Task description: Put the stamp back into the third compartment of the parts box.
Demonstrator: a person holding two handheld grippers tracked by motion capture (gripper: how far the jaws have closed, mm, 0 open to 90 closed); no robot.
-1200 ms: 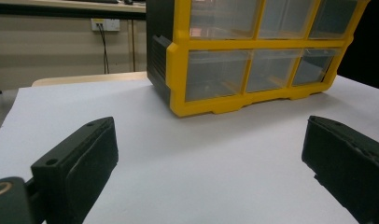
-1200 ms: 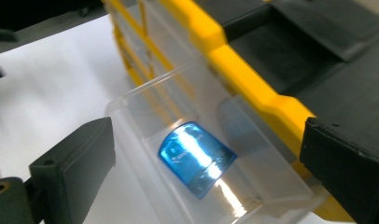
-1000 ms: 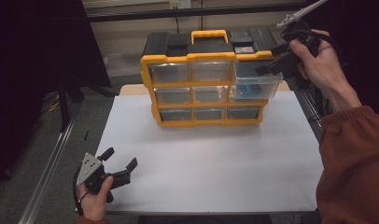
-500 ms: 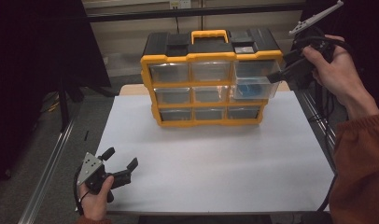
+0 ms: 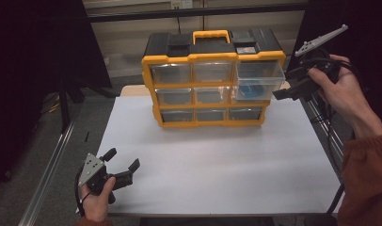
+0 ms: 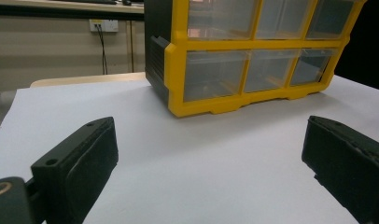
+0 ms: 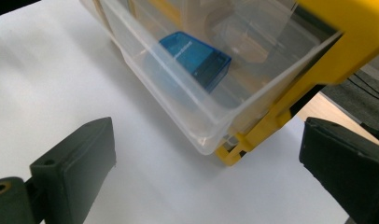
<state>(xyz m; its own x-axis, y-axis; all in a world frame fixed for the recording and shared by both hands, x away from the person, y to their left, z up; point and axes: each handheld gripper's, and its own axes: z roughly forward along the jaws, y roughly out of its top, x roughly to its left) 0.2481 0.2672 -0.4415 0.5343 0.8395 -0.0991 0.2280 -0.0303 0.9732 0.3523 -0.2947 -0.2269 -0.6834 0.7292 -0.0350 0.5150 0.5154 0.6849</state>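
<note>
High view: yellow drawer cabinet on white table, top-right drawer pulled out, right gripper beside it, jaws spread | Left gripper view: left gripper spread, idle near table edge | Right gripper view: blue box lies inside drawer; removal apparently outstanding.

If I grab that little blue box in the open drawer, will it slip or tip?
The blue box looks like glossy hard plastic, so it may slip in the jaws. It looks flat and low, so tipping seems unlikely. It is small and probably light, and likely slides on the clear drawer floor if nudged.
</note>
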